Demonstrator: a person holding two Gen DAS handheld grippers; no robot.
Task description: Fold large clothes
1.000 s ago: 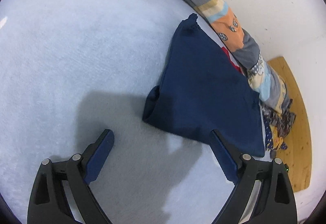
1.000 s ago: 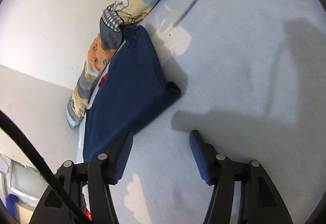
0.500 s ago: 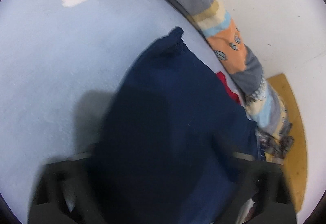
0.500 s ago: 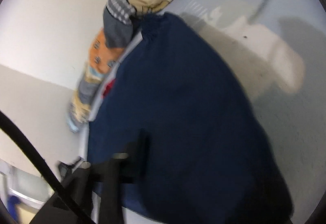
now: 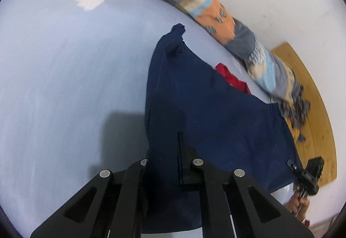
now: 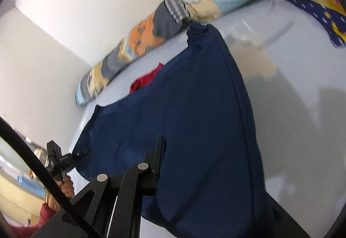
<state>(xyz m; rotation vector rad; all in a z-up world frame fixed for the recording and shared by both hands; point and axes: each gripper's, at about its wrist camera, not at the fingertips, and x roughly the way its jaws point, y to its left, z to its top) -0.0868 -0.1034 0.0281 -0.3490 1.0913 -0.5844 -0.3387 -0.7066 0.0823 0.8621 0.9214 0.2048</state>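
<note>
Here, nearest the lens in the left wrist view, the left gripper (image 5: 164, 164) has its fingers pinched tight on the near edge of the navy garment (image 5: 216, 108), the cloth bunched between the pads and draping over them. In the right wrist view the right gripper (image 6: 173, 164) is closing on the same hem; one finger (image 6: 159, 160) shows against the fabric, the other is buried under the cloth, which lies between the two and looks gripped.

Each gripper also appears small in the other's view, at the garment's opposite near corner, so the two hold the hem stretched between them. Holding both near corners this way probably serves to lift that edge clear of the bed (image 5: 64, 65) and carry it over toward the far side for a fold.

Just beyond the fingers the garment slopes down to the pale blue bed, its far ribbed end (image 6: 195, 32) resting on the sheet. A red cloth (image 5: 233, 77) peeks out past its far edge. Further off, a patchwork bolster (image 6: 173, 15) lies along the wall (image 6: 86, 0).

No brand, label or readable writing shows; the bolster carries only small cartoon prints.
</note>
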